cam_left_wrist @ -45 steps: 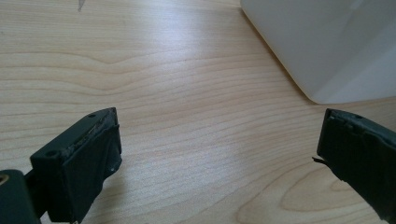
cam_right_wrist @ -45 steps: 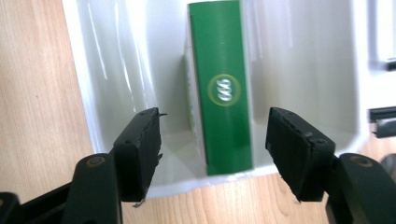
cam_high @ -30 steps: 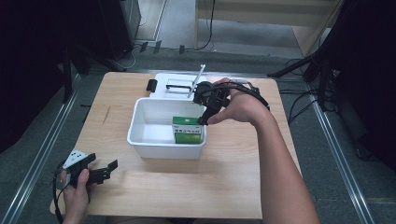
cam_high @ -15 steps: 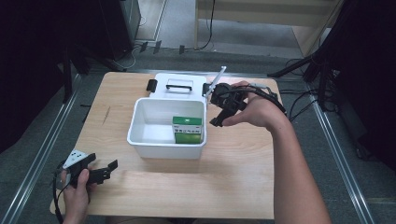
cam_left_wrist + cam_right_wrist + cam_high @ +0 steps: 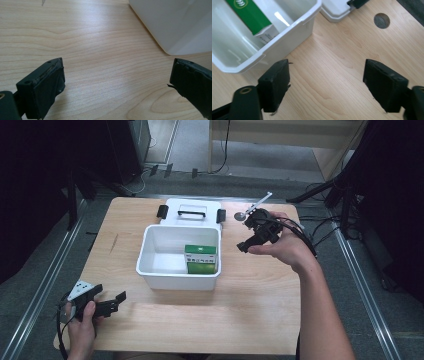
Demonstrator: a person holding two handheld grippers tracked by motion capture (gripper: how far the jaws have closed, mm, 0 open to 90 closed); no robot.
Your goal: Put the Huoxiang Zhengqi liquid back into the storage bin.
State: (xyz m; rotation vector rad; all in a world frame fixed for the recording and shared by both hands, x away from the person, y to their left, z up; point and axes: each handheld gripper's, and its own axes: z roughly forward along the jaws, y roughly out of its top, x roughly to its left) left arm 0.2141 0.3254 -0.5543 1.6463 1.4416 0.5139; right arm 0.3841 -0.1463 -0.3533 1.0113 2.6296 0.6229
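White bin [image 5: 150, 270]: one green box [image 5: 200, 258]; lid [image 5: 191, 212] behind.

Black grippers [image 5: 250, 242], square jaws, trailing cables.

1. My high view shows the table [image 5: 200, 330] evenly lit from above while the surroundings fall into near black
2. I see soft, short shadows under the white bin [image 5: 177, 281]
3. Glare streaks the bin's inner wall in my right gripper view
4. Both gripper views blur on the nearest jaws, and the high view is slightly soft overall
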